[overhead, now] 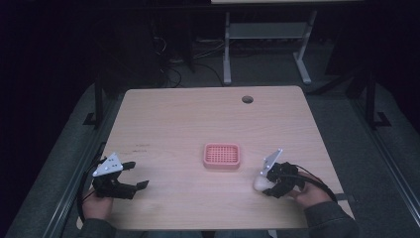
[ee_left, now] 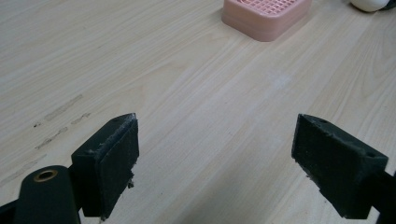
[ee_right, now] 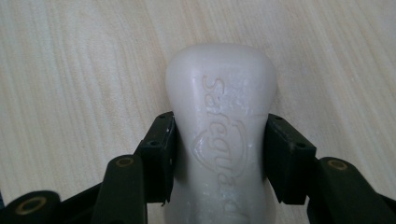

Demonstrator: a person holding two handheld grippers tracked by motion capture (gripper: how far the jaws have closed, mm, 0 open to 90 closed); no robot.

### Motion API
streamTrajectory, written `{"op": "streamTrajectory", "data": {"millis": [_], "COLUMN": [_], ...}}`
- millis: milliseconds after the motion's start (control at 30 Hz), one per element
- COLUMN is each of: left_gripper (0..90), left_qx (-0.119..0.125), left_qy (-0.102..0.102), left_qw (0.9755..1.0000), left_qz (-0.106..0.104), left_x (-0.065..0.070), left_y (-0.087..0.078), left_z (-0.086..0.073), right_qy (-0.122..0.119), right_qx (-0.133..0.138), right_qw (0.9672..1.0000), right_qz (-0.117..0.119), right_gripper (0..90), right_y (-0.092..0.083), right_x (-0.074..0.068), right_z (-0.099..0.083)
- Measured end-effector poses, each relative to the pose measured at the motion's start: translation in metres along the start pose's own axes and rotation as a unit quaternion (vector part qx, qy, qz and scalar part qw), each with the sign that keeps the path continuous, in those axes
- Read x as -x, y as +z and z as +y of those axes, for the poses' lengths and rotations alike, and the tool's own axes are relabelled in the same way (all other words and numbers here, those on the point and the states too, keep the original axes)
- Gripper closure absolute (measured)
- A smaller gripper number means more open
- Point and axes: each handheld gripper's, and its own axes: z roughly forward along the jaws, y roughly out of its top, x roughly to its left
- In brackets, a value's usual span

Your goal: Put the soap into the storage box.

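My right gripper [overhead: 266,184] has its fingers [ee_right: 159,154] clamped on the white soap bar [ee_right: 223,140] lying on the worktop [overhead: 188,119], transfer to the pink soap dish [overhead: 222,156] pending; my left gripper [overhead: 138,174] rests wide, unladen.

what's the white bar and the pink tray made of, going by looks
White bar: looks like solid soap, with a waxy matte surface, soft rounded edges and a brand name pressed into its top. Pink tray: probably moulded plastic, though silicone is possible; it has an even colour, a regular grid top and rounded corners.
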Motion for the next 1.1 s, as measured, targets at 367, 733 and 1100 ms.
{"op": "streamTrajectory", "data": {"millis": [367, 733, 1100], "left_gripper": [14.8, 14.8, 14.8], "left_qx": [0.003, 0.004, 0.001], "left_qy": [-0.004, -0.004, 0.0], "left_qw": [1.0, 1.0, 1.0], "left_qz": [0.001, 0.0, 0.0], "left_x": [0.0, 0.0, -0.001], "left_y": [-0.001, -0.001, -0.002], "left_z": [-0.001, -0.001, 0.0], "right_qy": [-0.009, -0.011, -0.016], "right_qx": [0.024, 0.038, 0.059], "right_qw": [0.9996, 0.9988, 0.9979], "right_qz": [0.006, 0.028, 0.021], "right_gripper": [49.0, 49.3, 49.5], "right_y": [-0.01, -0.013, -0.025], "right_x": [0.004, 0.015, 0.022], "right_z": [0.01, 0.02, 0.035]}}
